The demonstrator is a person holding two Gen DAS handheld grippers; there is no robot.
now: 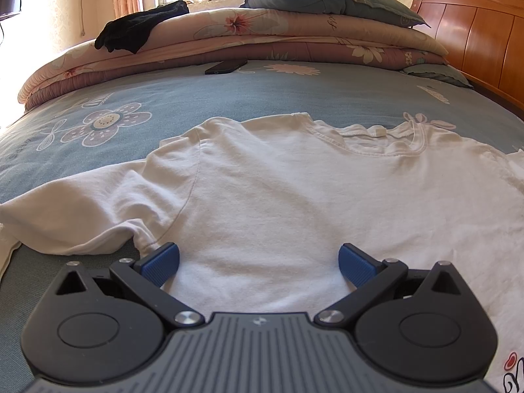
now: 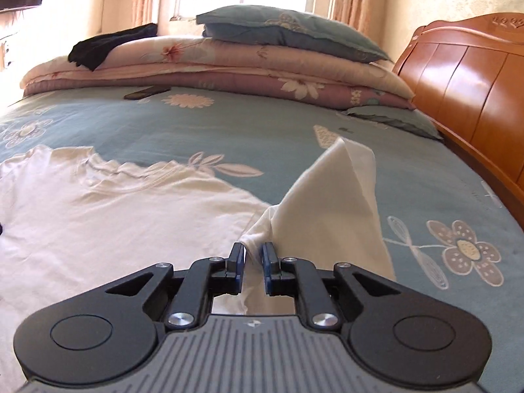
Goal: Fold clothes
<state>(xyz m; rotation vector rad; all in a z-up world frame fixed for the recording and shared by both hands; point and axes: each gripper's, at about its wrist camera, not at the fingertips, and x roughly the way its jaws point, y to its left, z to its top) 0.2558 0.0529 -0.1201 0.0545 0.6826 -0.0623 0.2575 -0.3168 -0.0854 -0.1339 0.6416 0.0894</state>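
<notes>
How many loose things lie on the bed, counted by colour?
White: 1, the T-shirt, sleeve held in the right tongs
Black: 2, the garment and the phone
Blue-grey: 2, the pillows
Total: 5

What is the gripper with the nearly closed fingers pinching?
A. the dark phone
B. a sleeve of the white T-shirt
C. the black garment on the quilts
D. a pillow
B: the right gripper is shut on the white T-shirt's sleeve, lifting it off the bed sheet.
</notes>
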